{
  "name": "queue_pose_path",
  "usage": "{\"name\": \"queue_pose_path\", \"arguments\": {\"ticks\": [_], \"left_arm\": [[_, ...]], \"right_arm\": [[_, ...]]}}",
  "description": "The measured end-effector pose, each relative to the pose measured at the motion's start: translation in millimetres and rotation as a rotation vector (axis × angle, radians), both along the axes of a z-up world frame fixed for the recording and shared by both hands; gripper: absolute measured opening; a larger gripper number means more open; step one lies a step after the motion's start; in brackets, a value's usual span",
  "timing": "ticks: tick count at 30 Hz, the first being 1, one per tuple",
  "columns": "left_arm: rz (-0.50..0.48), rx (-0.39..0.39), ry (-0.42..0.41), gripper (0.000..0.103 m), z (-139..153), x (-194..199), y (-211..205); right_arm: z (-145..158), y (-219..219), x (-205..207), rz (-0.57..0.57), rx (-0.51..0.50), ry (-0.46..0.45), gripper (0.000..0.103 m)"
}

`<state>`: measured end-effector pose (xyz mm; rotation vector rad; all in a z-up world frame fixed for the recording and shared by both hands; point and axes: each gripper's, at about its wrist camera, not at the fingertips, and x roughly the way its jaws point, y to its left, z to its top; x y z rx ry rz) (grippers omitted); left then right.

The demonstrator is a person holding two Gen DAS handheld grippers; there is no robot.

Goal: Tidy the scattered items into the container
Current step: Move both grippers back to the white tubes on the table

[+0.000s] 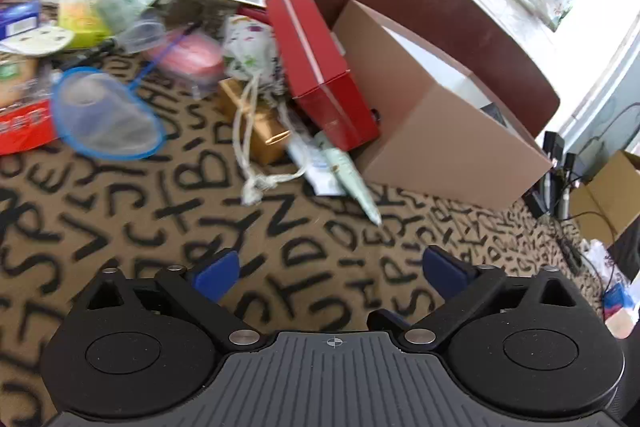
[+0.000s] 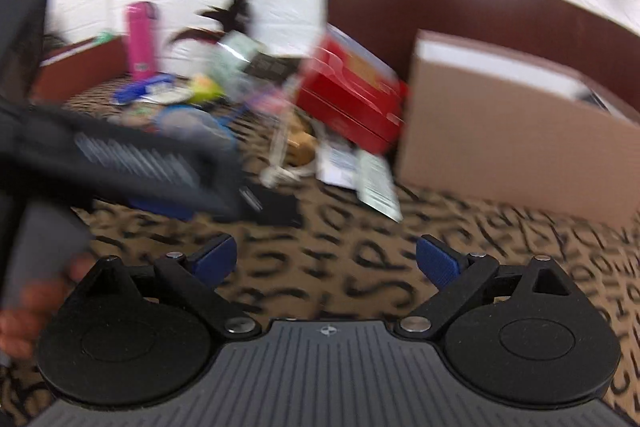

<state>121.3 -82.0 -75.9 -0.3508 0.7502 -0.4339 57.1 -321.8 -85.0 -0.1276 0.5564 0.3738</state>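
Currently: left gripper (image 1: 331,269) and right gripper (image 2: 326,261) both spread, empty, over lettered cloth (image 1: 168,227), likely ready for pickup. Cardboard box (image 1: 436,131) centre-right as container. Red box (image 1: 324,71) leaning against it; blue net (image 1: 106,113) mid-left.

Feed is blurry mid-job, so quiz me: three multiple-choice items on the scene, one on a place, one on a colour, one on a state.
1. The red box leans against:
A. the cardboard box
B. the pink bottle
C. the blue net

2. The net's rim is:
A. green
B. blue
C. red

3. The left gripper is:
A. shut on a tube
B. shut on a pouch
C. open, holding nothing

Answers: 1 A, its low end rests by the cardboard box. 2 B, a blue hoop shows. 3 C, only patterned cloth lies between its fingers.
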Motion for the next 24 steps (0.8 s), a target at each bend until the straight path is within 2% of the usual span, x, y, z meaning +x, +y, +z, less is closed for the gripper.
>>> {"name": "queue_pose_path", "arguments": {"ticks": [3,4,8,12,16,20,22,24], "left_arm": [[-0.024,0.008,-0.004,0.093,-6,15,-13],[-0.030,0.011,0.004,0.089,-9,22,-17],[-0.021,0.012,-0.016,0.085,-15,41,-25],[0.003,0.010,-0.021,0.078,-18,57,-29],[0.028,0.037,-0.043,0.061,-20,69,-33],[0.054,0.016,-0.043,0.043,-22,78,-33],[0.073,0.038,-0.047,0.025,-22,78,-33],[0.072,0.036,-0.047,0.022,-23,76,-31]], "right_arm": [[-8,-7,11,-0.037,-0.004,0.010,0.091],[-10,-8,14,-0.042,-0.010,0.012,0.088],[-20,-4,28,-0.031,-0.035,0.036,0.076],[-20,0,41,-0.015,-0.034,0.034,0.072],[-21,3,56,-0.024,-0.027,0.032,0.060],[-22,0,69,-0.057,0.006,0.036,0.047],[-22,-2,73,-0.069,0.020,0.036,0.040],[-23,-1,74,-0.077,0.018,0.031,0.039]]}}
